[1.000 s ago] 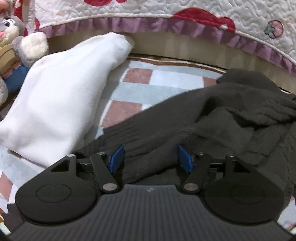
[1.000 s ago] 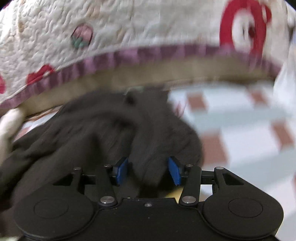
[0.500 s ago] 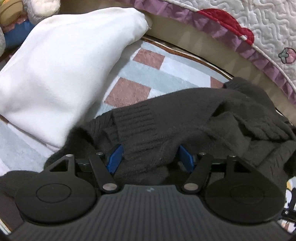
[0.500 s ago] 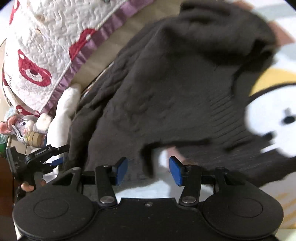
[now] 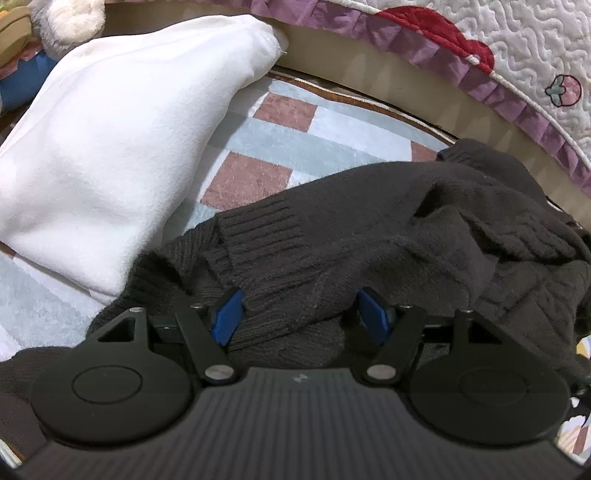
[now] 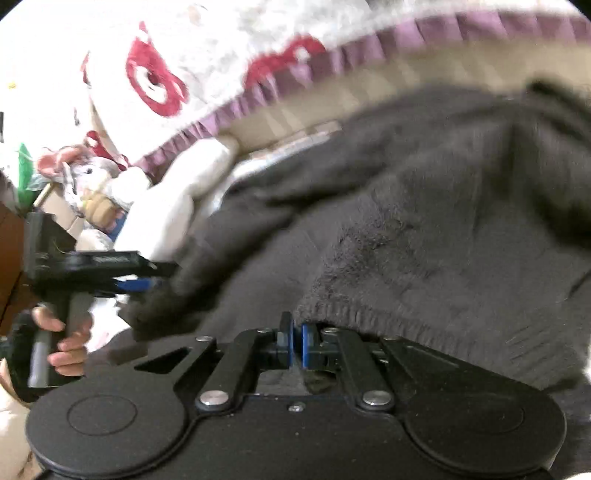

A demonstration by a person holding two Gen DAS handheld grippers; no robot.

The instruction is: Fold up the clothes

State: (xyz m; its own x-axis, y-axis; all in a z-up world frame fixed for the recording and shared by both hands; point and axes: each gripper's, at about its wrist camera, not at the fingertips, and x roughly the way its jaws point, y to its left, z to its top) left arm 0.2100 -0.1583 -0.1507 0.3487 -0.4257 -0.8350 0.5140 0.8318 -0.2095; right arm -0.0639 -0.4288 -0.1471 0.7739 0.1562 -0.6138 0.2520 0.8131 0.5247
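A dark grey knitted sweater (image 5: 388,229) lies bunched on a checked rug (image 5: 295,140) of pale blue, white and brick-red squares, at the foot of a bed whose quilted bedspread (image 5: 535,44), white with red shapes and a purple ruffled edge, hangs down behind it. In the left wrist view the left tongs (image 5: 301,314) stand spread wide, their blue pads (image 5: 229,317) on either side of a thick fold of the sweater near its ribbed hem; the knit fills the gap between them, but the pads are not pressed onto it. Just left of the sweater, touching its edge, lies a white folded garment or cloth (image 5: 110,147), and a grey and white plush toy (image 5: 70,18) sits at the upper left corner beyond it. The right wrist view is blurred. There the right tongs (image 6: 297,345) are pressed together, with the sweater's ribbed edge lying just above and beside the blue pads (image 6: 306,345); knit seems to sit between them, though the blur makes that uncertain. The sweater (image 6: 424,221) rises across most of that view. At its left side the other handheld tool (image 6: 92,266) appears, gripped by a hand (image 6: 62,339), with its blue-tipped fingers reaching into the sweater's far edge.
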